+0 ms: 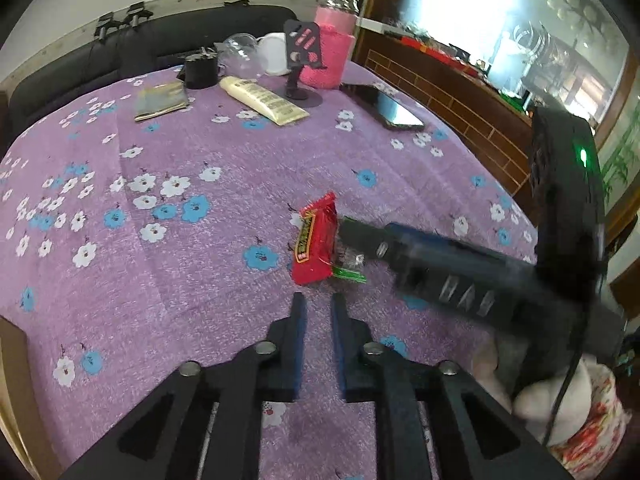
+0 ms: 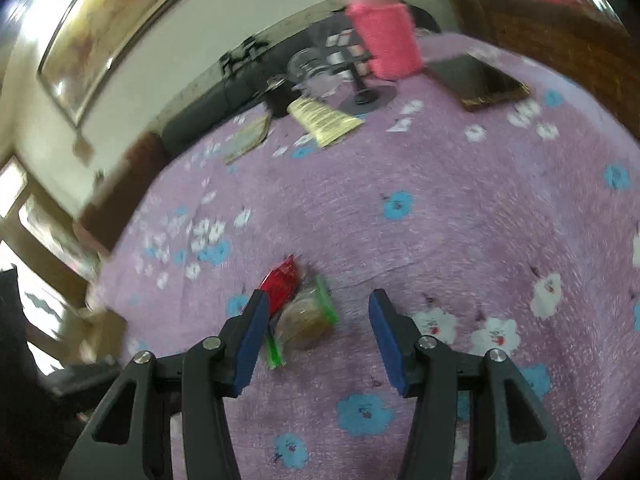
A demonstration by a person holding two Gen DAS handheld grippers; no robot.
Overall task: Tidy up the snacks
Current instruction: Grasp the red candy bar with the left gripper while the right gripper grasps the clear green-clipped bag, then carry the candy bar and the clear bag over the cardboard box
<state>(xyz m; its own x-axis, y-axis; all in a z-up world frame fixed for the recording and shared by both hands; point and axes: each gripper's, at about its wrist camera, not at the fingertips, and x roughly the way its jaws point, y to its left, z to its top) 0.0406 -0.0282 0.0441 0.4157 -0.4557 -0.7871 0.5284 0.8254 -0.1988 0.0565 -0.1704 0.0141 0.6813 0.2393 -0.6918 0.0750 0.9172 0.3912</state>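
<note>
Counter (image 1: 200, 160): covered by a purple cloth printed with white and blue flowers; creases run across it.

Red snack packet (image 1: 314, 240): lies flat near the cloth's middle; taken here as the landmark. Green and yellow lettering on its face.

Clear wrapped snack (image 2: 306, 320): green-edged wrapper with a brownish piece inside, touching the red snack packet on the side toward the right claw.

Left claw (image 1: 319, 312): on the near side of the red snack packet, fingers almost together with a narrow gap, nothing between them.

Right claw (image 2: 316, 308): jaws spread wide, the clear wrapped snack lying between its fingers; no grip. In the left wrist view its tip reaches the red snack packet's edge.

Beyond the red snack packet, at the far end of the counter:
- cream tube (image 1: 262, 100), lying flat
- silvery pouch (image 1: 161, 100), beside the tube
- black mug (image 1: 201, 70)
- clear glass bowl (image 1: 240, 52)
- black phone stand (image 1: 303, 60), upright
- pink jar (image 1: 332, 46), white lid
- dark phone (image 1: 382, 106), lying flat, far right of the packet

Room: dark sofa (image 1: 120, 52) behind the far edge; pale wall with framed picture (image 2: 116, 20); wooden cabinet (image 1: 460, 92) to the right. The right wrist view is blurred.
</note>
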